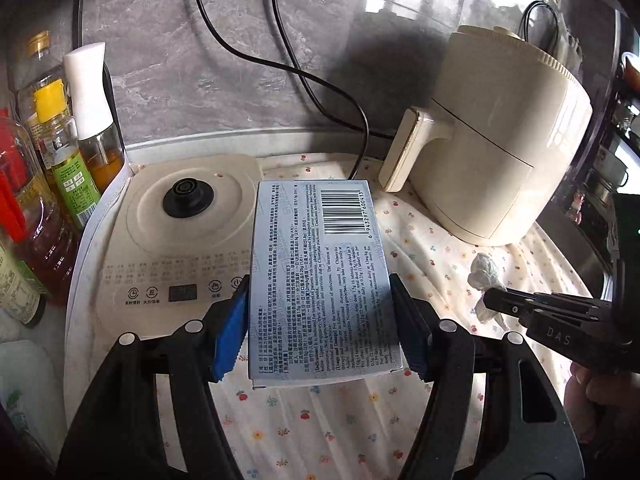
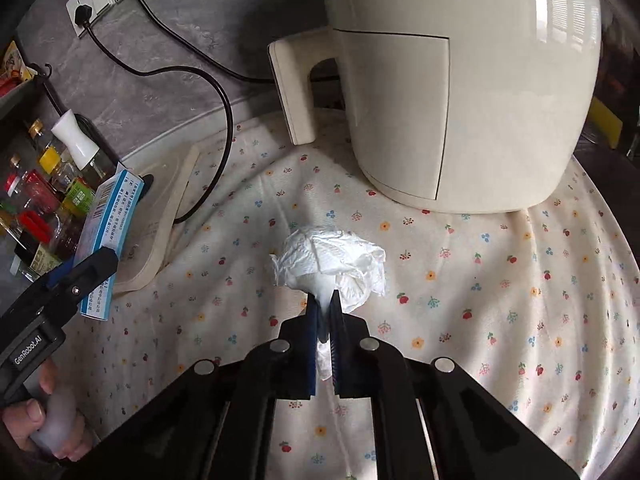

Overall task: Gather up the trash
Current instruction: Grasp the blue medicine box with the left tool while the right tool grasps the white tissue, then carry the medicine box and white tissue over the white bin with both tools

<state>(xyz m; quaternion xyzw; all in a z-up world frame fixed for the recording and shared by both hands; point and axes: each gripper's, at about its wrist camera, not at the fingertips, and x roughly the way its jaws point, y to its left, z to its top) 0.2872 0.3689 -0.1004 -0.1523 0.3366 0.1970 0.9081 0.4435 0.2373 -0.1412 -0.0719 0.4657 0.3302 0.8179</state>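
My left gripper point(image 1: 320, 300) is shut on a pale blue medicine box point(image 1: 316, 264) with a barcode, held above the floral cloth. The box also shows at the left of the right wrist view point(image 2: 108, 224), in the left gripper point(image 2: 86, 268). My right gripper point(image 2: 325, 304) is shut on a crumpled white tissue point(image 2: 332, 264), just over the cloth in front of the air fryer. In the left wrist view the right gripper point(image 1: 490, 300) comes in from the right with the tissue point(image 1: 486, 274) at its tip.
A cream air fryer point(image 2: 460, 80) stands at the back right on the floral cloth point(image 2: 500, 300). A cream kettle base point(image 1: 184, 232) lies to the left. Oil and sauce bottles point(image 1: 60, 152) crowd the far left. Black cables point(image 2: 192, 80) run to wall sockets.
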